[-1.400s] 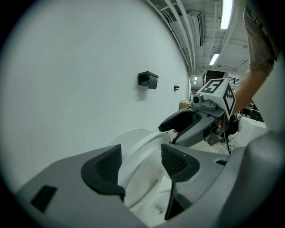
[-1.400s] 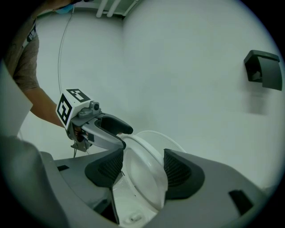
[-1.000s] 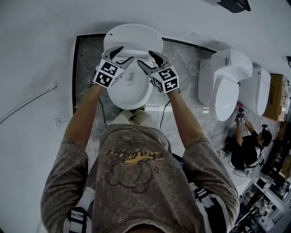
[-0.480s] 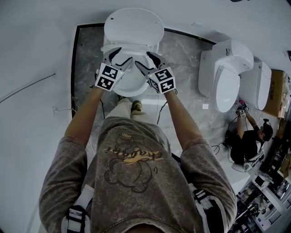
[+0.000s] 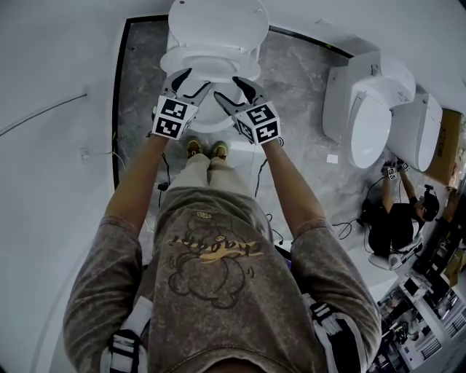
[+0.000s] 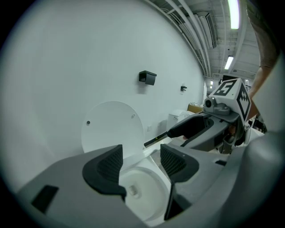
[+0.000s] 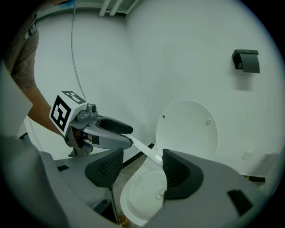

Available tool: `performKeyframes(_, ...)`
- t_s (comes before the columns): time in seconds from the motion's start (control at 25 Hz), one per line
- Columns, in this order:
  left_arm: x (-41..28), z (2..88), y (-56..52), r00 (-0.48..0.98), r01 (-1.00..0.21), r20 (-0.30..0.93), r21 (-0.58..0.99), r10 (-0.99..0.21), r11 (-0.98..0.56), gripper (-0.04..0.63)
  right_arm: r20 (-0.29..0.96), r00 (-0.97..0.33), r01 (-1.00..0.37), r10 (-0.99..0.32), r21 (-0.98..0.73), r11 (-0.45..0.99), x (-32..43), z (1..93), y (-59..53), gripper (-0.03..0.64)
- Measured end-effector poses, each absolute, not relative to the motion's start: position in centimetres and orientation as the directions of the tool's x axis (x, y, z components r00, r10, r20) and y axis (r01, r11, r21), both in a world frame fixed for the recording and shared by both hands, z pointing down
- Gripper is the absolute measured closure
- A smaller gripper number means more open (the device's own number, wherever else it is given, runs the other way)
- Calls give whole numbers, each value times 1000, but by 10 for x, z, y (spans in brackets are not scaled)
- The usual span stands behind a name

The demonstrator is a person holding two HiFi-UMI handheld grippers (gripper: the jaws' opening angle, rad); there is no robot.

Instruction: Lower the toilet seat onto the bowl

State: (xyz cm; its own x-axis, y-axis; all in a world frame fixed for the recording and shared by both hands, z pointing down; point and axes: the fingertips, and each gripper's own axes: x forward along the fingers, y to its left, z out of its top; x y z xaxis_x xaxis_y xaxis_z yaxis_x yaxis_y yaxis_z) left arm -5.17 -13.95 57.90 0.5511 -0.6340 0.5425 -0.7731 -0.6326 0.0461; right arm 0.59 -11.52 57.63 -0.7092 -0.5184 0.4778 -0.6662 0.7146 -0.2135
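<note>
A white toilet stands against the wall at the top of the head view. Its round lid (image 5: pixel 215 20) is upright, a solid disc (image 6: pixel 113 129) (image 7: pixel 187 129) with two small dots. The bowl (image 5: pixel 211 65) (image 6: pixel 138 189) below it is uncovered. My left gripper (image 5: pixel 198 79) (image 6: pixel 140 167) (image 7: pixel 128 136) hovers over the bowl's front left, open, with nothing between its fingers. My right gripper (image 5: pixel 226 89) (image 7: pixel 138 167) (image 6: pixel 176 133) is close beside it at the front right, also open and empty. Whether a seat ring lies on the rim is unclear.
The toilet stands on a dark marble floor panel (image 5: pixel 142 65) with a black border. My shoes (image 5: pixel 206 151) are just in front of the bowl. Two more white toilets (image 5: pixel 368 124) (image 5: pixel 419 131) stand at the right, with a crouching person (image 5: pixel 393 233) beyond. A black box (image 6: pixel 147 77) hangs on the wall.
Both grippers, open throughout, have drawn back from either side of the bowl to its front edge. The toilet has slid up the head view and my shoes have come into sight.
</note>
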Motion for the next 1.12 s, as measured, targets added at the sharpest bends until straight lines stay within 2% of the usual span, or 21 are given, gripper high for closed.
performKeyframes(0.24, -52, 596, -112, 584, -765, 549, 126, -598, -631, 327, 502, -698, -680, -511, -240, 693, 8, 597, -91, 339)
performKeyframes(0.52, -58, 636, -58, 599, -741, 617, 185, -511, -646, 325, 573, -686, -680, -449, -286, 675, 1, 636, -40, 339)
performKeyframes(1.12, -63, 780, 30, 587, -723, 757, 330, -288, -607, 327, 694, -662, -690, -283, -417, 592, -7, 776, 43, 341)
